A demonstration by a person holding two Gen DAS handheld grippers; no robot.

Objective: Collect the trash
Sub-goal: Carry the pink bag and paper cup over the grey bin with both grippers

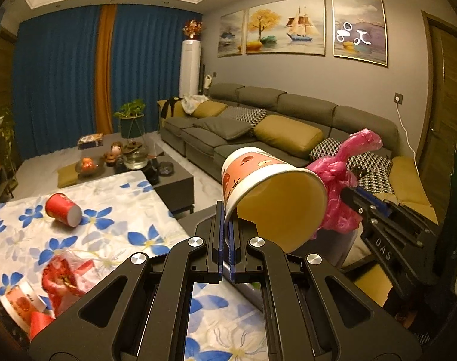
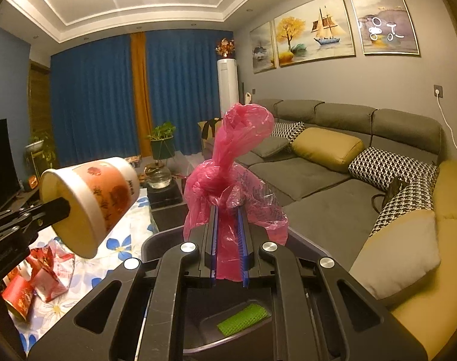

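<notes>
My left gripper is shut on the rim of a large paper cup with an orange printed band, held on its side in the air past the table edge; it also shows in the right wrist view. My right gripper is shut on a knotted pink plastic bag, held upright above a dark grey bin. The bag shows just right of the cup in the left wrist view. A red cup lies tipped on the flowered tablecloth. Crumpled red wrappers and another printed cup lie near the table's front.
A grey sofa with yellow and houndstooth cushions runs along the right wall. A dark coffee table with a glass teapot, fruit bowl and plant stands beyond the flowered table. A green object lies inside the bin.
</notes>
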